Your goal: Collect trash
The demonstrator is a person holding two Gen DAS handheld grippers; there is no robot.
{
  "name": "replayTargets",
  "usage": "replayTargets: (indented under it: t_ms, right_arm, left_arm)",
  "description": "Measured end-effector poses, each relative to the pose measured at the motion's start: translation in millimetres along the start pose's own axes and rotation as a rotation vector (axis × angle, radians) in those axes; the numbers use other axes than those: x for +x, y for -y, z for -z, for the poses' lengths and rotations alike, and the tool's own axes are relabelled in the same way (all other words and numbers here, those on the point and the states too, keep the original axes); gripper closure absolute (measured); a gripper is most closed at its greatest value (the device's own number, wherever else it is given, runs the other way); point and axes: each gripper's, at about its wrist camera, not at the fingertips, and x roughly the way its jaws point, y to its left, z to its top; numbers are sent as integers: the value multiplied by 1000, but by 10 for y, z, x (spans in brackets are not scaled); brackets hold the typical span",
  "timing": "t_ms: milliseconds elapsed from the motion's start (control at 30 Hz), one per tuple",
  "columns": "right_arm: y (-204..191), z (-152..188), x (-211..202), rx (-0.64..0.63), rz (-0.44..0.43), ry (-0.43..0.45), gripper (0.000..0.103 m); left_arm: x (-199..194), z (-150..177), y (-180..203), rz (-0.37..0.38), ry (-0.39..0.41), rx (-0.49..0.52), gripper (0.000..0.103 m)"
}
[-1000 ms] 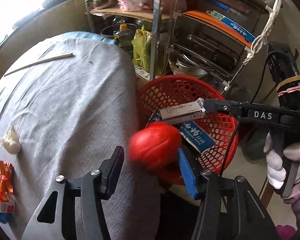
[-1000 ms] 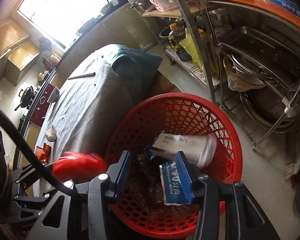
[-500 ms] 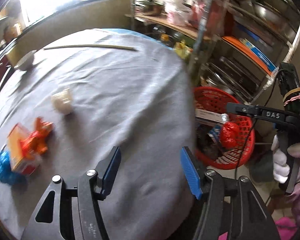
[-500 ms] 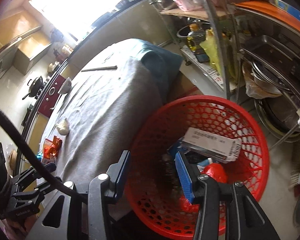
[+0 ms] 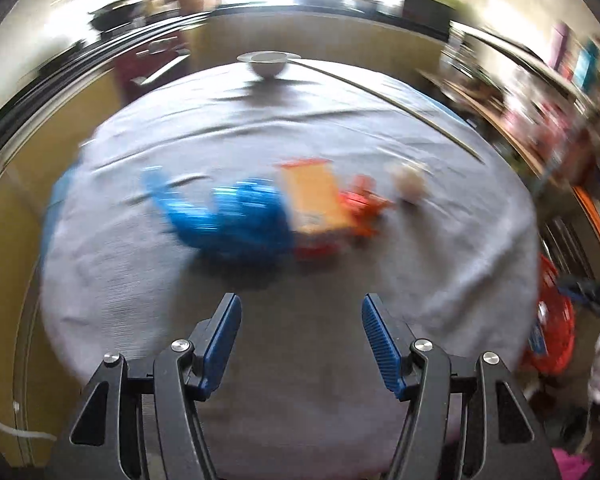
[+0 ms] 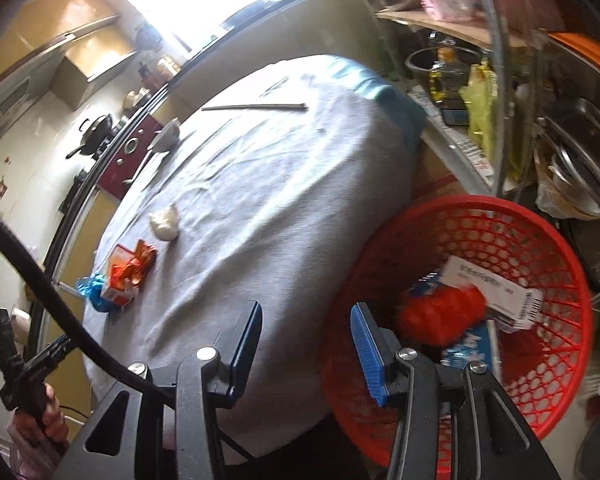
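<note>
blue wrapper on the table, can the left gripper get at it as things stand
Probably yes: the left gripper is open and empty, with only bare cloth between it and the blue wrapper.

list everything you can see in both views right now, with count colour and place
table cloth: 1, grey, over the table
basket: 1, red mesh, on the floor beside the table
trash in basket: white carton, red crumpled bag, blue pack
wrappers: orange-red cluster, table's near left
blue wrapper: 1, beside them
white lump: 1, mid table
bowl: 1, white, far edge
stick: 1, thin, far end
shelf rack: metal, behind the basket
left gripper: open, empty
right gripper: open, empty
</note>
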Motion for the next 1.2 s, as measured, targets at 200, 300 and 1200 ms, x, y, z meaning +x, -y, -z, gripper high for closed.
replayTargets:
  t_ms: [200,300,1200]
  right_arm:
    - [-545,-101,177,-105,-52,-30,53]
    - [-913,-147,296,-198,-62,-49,53]
    - [-1824,-980,1745,-209,-70,-151,53]
  left_arm:
    - [-15,-162,-376,-57,48,-110,37]
    - [11,-182,-413,-60,57,-115,37]
    - [624,-626,-540,94,-32,-89,36]
